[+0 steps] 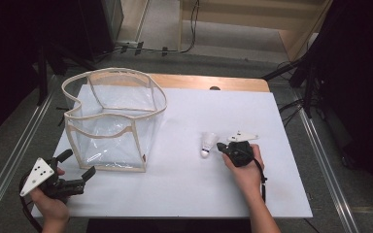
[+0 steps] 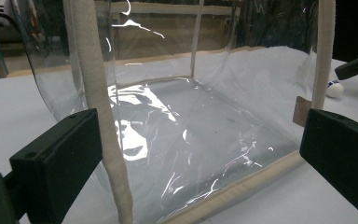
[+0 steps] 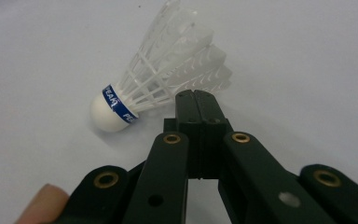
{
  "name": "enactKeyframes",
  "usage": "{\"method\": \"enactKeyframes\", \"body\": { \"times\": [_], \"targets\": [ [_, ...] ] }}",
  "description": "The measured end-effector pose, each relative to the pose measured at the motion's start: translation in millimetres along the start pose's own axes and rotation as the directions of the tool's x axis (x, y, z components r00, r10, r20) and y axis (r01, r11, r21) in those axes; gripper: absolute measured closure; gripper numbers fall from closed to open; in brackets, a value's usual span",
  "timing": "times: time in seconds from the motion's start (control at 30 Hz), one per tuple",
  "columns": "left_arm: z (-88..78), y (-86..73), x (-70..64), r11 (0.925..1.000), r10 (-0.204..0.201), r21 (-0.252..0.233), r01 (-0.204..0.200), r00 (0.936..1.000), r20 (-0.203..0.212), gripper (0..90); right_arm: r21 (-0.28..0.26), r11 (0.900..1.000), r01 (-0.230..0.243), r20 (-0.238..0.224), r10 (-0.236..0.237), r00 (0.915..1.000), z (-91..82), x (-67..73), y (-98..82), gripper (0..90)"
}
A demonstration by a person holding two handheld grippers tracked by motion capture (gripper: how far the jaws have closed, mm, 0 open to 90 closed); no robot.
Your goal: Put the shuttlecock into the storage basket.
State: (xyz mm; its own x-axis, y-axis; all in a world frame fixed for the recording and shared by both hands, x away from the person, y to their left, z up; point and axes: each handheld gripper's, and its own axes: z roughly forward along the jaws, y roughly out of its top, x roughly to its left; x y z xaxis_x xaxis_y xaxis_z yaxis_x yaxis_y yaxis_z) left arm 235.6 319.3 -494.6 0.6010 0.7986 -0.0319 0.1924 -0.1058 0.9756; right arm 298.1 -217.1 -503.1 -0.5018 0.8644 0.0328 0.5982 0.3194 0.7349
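A white feather shuttlecock (image 1: 208, 144) (image 3: 168, 70) with a blue band lies on its side on the white table top (image 1: 184, 184), right of centre. My right gripper (image 1: 219, 146) (image 3: 196, 98) is shut with nothing between its jaws, and its tip sits just beside the feathers. A clear plastic bag (image 1: 111, 121) (image 2: 223, 93) with cream edging stands open on the left part of the table. My left gripper (image 1: 80, 163) (image 2: 198, 126) is open near the bag's front corner, its jaws on either side of that corner but apart from it. In the left gripper view the shuttlecock's cork (image 2: 334, 89) and the right gripper (image 2: 354, 67) show at far right.
The white board lies on a wooden table whose edge (image 1: 209, 81) shows at the back. Metal rails (image 1: 330, 165) run along both sides. Dark stands and cables (image 1: 301, 73) are on the floor beyond.
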Motion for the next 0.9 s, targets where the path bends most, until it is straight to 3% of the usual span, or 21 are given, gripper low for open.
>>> {"method": "enactKeyframes", "body": {
  "times": [0.9],
  "targets": [
    [-0.3, 0.0, 0.4, 1.0000, -0.002, -0.002, 0.002, 1.0000, 0.003, 0.0, -0.016, 0.999, 0.029, -0.052, -0.030, 0.9982, 24.0, 18.2, 27.9, 87.8]
  ]
}}
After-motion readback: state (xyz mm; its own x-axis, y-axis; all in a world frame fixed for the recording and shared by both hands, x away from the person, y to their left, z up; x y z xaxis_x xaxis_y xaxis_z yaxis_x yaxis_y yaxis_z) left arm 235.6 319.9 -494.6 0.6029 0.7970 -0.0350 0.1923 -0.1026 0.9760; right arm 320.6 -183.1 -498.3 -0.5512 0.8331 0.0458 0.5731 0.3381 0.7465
